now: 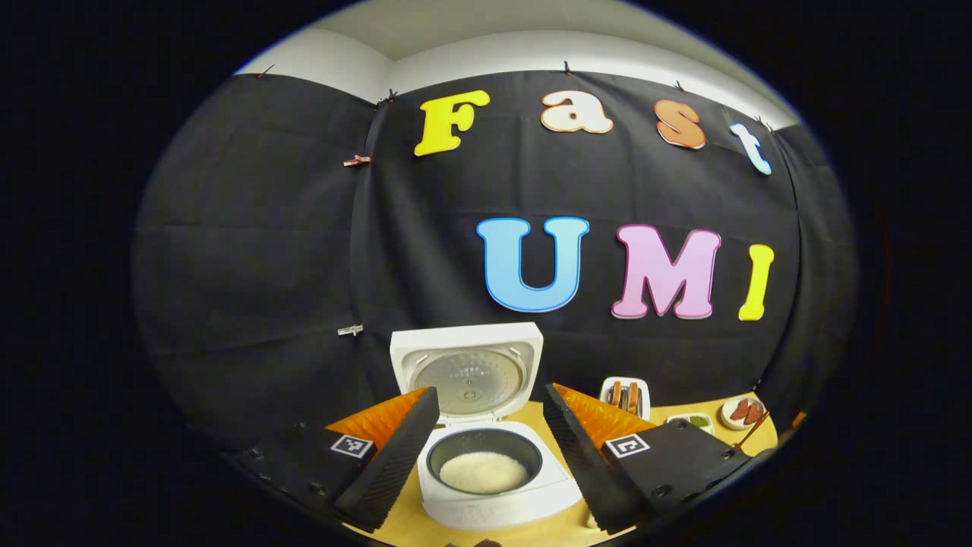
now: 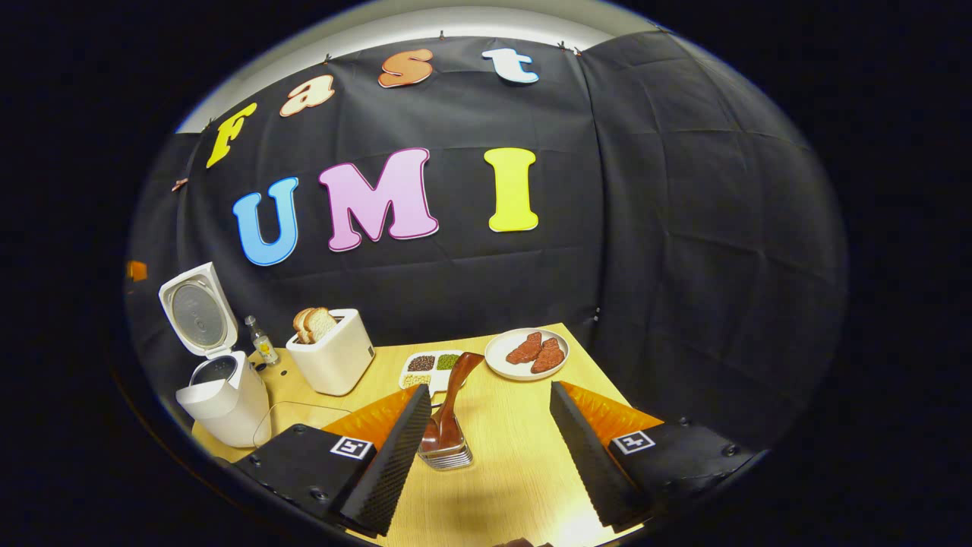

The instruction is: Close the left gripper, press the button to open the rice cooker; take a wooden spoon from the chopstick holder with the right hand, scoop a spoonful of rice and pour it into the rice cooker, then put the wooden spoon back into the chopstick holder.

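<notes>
- Left gripper view: left gripper (image 1: 490, 448) hovers wide open, fingers flanking the open rice cooker (image 1: 486, 463).
- Right gripper (image 2: 490, 448) gapes, holding nothing, before the wooden spoon (image 2: 454, 395) in its chopstick holder (image 2: 445, 450).

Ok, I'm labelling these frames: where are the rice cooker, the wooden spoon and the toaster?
rice cooker (image 1: 497, 497): left gripper view, on its white front body below the pot.
wooden spoon (image 2: 458, 376): right gripper view, on its handle above the holder.
toaster (image 2: 334, 361): right gripper view, on its white side.
</notes>
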Motion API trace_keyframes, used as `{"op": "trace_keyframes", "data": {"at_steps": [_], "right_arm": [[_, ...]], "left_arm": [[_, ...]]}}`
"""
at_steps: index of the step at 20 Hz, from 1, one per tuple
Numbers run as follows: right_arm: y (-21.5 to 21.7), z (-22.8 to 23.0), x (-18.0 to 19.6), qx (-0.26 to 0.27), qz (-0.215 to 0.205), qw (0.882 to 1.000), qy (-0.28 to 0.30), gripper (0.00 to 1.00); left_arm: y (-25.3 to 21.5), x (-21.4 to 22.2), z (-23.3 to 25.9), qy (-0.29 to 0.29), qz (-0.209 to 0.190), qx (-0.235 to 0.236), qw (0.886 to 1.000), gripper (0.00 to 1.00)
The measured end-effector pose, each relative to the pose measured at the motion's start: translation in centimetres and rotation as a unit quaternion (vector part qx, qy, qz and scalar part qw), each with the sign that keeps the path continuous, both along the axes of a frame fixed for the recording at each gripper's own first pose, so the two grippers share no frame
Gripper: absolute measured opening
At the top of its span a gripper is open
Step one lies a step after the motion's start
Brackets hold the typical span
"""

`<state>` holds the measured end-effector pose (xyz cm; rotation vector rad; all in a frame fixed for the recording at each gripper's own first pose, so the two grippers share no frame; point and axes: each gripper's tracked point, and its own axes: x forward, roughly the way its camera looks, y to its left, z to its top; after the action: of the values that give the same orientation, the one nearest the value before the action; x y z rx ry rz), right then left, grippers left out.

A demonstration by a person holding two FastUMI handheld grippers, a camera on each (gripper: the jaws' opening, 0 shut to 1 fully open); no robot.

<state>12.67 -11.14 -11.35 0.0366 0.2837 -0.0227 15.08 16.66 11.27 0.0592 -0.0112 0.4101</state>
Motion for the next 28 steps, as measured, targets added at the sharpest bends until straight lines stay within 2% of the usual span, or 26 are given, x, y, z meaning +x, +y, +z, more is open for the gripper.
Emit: {"op": "trace_keyframes", "data": {"at_steps": [4, 6, 9, 14, 17, 22, 26, 28], "right_arm": [[1.3, 1.4, -3.6, -0.031, -0.003, 0.999, -0.018, 0.99], [1.6, 1.8, -5.1, -0.04, -0.012, 0.999, -0.021, 0.98], [2.1, 2.8, -7.1, -0.024, -0.028, 0.999, -0.024, 0.98], [0.3, 5.1, -9.3, -0.03, -0.073, 0.996, -0.046, 0.99], [-1.5, 4.8, -10.3, -0.038, -0.1, 0.994, -0.036, 0.98], [-3.4, 4.7, -11.8, -0.029, -0.137, 0.99, -0.035, 0.98], [-3.8, 3.7, -12.3, -0.027, -0.139, 0.99, -0.022, 0.98], [-4.0, 3.7, -12.3, -0.025, -0.137, 0.99, -0.023, 0.98]], "left_arm": [[3.5, 5.8, 2.3, -0.001, -0.036, -0.027, 0.999, 0.95], [6.0, 8.5, 3.6, -0.002, -0.037, -0.016, 0.999, 0.96], [8.3, 12.8, 4.4, 0.004, -0.049, -0.007, 0.999, 0.95], [11.9, 18.9, 1.8, 0.043, -0.034, -0.03, 0.998, 0.95], [13.1, 21.2, -0.1, 0.068, -0.026, -0.052, 0.996, 0.95], [14.0, 21.9, -1.2, 0.093, 0.001, -0.048, 0.994, 0.96], [13.1, 20.9, -2.0, 0.119, 0.017, -0.071, 0.99, 0.99], [11.4, 19.0, -3.2, 0.138, 0.02, -0.087, 0.986, 0.99]]}}
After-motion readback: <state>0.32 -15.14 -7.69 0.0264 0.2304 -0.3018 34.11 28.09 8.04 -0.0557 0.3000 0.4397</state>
